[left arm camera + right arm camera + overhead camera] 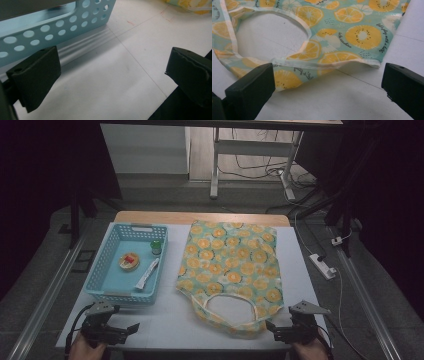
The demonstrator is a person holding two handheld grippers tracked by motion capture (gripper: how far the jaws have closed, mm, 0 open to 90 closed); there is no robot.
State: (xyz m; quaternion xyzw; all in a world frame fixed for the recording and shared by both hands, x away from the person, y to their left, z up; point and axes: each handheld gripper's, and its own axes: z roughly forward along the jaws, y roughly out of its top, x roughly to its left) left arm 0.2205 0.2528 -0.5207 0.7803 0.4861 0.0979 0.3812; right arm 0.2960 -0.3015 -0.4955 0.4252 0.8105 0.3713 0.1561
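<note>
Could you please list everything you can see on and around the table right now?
Tote bag: one, teal with orange slices, flat at table centre.
Basket: one, light blue, perforated, table left.
Round tin: one, yellow and red, inside basket.
Tube: one, white, inside basket.
Small bottle: one, green-capped, basket's far right corner.
Table: one, white top.
Power strip: one, white, floor at right.
Left gripper: black, open, near edge.
Right gripper: black, open, by the bag's handle.

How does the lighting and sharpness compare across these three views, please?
High view: dim, surroundings nearly black, soft detail on the fabric bag. Left gripper view: brighter, basket casts a striped shadow. Right gripper view: evenly lit, bag print sharp, near jaws slightly soft.
</note>
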